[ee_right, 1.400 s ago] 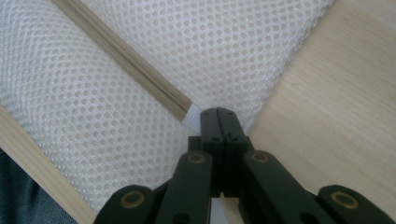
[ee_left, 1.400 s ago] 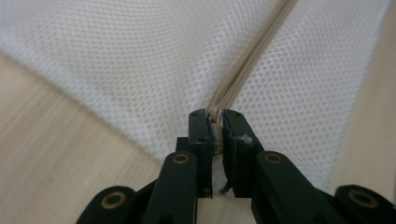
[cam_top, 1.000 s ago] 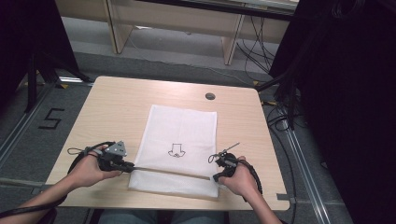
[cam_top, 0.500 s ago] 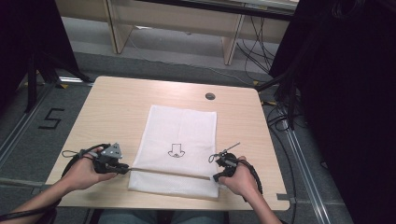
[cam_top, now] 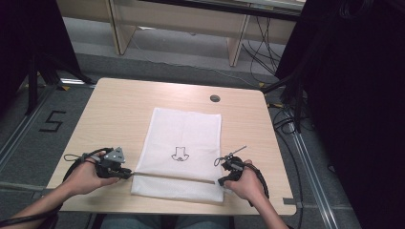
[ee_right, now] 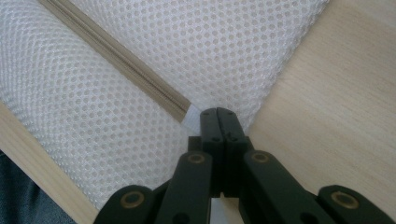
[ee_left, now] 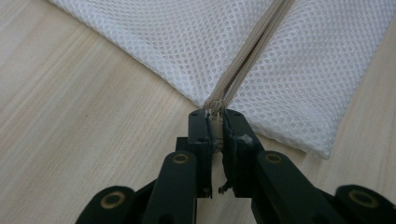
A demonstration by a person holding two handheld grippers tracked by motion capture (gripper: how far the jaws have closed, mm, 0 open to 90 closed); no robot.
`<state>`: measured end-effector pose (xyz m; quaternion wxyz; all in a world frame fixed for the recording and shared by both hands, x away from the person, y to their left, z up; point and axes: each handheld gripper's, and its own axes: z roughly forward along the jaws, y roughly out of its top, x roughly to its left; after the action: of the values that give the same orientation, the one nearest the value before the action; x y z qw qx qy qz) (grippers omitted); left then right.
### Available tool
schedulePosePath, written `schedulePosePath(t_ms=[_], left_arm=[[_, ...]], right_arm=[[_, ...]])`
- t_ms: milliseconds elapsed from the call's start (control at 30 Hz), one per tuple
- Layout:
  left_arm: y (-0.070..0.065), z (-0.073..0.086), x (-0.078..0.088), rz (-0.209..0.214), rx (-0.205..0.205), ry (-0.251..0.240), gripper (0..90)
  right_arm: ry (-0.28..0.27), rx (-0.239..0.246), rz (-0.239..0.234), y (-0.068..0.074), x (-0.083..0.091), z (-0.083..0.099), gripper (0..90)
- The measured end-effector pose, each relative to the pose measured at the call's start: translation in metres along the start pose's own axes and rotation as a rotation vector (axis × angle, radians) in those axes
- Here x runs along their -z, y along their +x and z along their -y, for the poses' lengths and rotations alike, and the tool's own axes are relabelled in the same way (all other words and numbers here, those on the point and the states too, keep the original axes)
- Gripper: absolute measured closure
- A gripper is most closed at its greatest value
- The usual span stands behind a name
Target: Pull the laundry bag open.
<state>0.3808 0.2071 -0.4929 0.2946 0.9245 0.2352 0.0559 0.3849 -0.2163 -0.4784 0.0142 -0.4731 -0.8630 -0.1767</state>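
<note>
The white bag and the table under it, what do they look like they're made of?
The white bag looks like a synthetic mesh fabric: fine, regular round holes cover it, and a beige zipper with woven tape runs along it. The table looks like pale wood or wood-print laminate, matte, with long straight grain lines; which of the two is hard to tell.
</note>
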Motion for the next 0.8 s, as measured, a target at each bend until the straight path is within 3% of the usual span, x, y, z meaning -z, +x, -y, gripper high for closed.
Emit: schedulePosePath(t_ms=[33, 167, 200, 333, 433, 467, 500, 533, 567, 633, 667, 733, 800], left_arm=[[0.000, 0.000, 0.000, 0.003, 0.001, 0.003, 82.0], [-0.002, 0.000, -0.001, 0.008, 0.033, -0.015, 81.7], [-0.001, -0.001, 0.001, -0.003, 0.003, -0.001, 81.6], [-0.001, -0.002, 0.004, -0.011, 0.029, -0.020, 80.4], [0.000, -0.001, 0.008, -0.014, 0.045, -0.031, 74.7], [-0.003, -0.001, 0.007, -0.013, 0.115, -0.099, 73.4], [-0.002, -0.001, 0.011, -0.008, 0.104, -0.107, 71.8], [-0.003, -0.001, 0.012, -0.018, 0.130, -0.142, 70.0], [-0.002, -0.002, 0.015, -0.022, 0.120, -0.152, 68.8], [-0.001, -0.003, 0.018, -0.051, 0.164, -0.229, 64.8], [0.001, -0.003, 0.021, -0.064, 0.172, -0.244, 61.9], [0.005, -0.002, 0.027, -0.098, 0.229, -0.314, 55.8], [0.009, 0.000, 0.032, -0.102, 0.300, -0.371, 50.5]], right_arm=[[-0.021, 0.044, 0.006, -0.003, -0.001, 0.000, 90.0], [-0.030, 0.035, 0.003, -0.003, -0.001, 0.001, 90.0], [-0.030, 0.038, 0.001, -0.003, -0.001, 0.001, 90.0], [-0.034, 0.035, 0.002, -0.003, 0.001, 0.002, 90.0], [-0.057, 0.038, 0.010, -0.004, 0.002, 0.002, 87.2], [-0.066, 0.025, 0.013, -0.005, 0.003, 0.002, 85.3], [-0.088, 0.007, 0.022, -0.005, 0.006, 0.002, 83.6], [-0.113, 0.010, 0.024, -0.006, 0.008, 0.002, 82.2], [-0.133, -0.005, 0.027, -0.007, 0.011, 0.002, 79.7], [-0.169, -0.023, 0.051, -0.009, 0.015, 0.002, 75.4], [-0.205, -0.008, 0.060, -0.012, 0.015, 0.001, 73.8], [-0.248, -0.010, 0.080, -0.015, 0.017, 0.001, 69.9], [-0.268, 0.004, 0.094, -0.018, 0.019, 0.000, 68.0]])
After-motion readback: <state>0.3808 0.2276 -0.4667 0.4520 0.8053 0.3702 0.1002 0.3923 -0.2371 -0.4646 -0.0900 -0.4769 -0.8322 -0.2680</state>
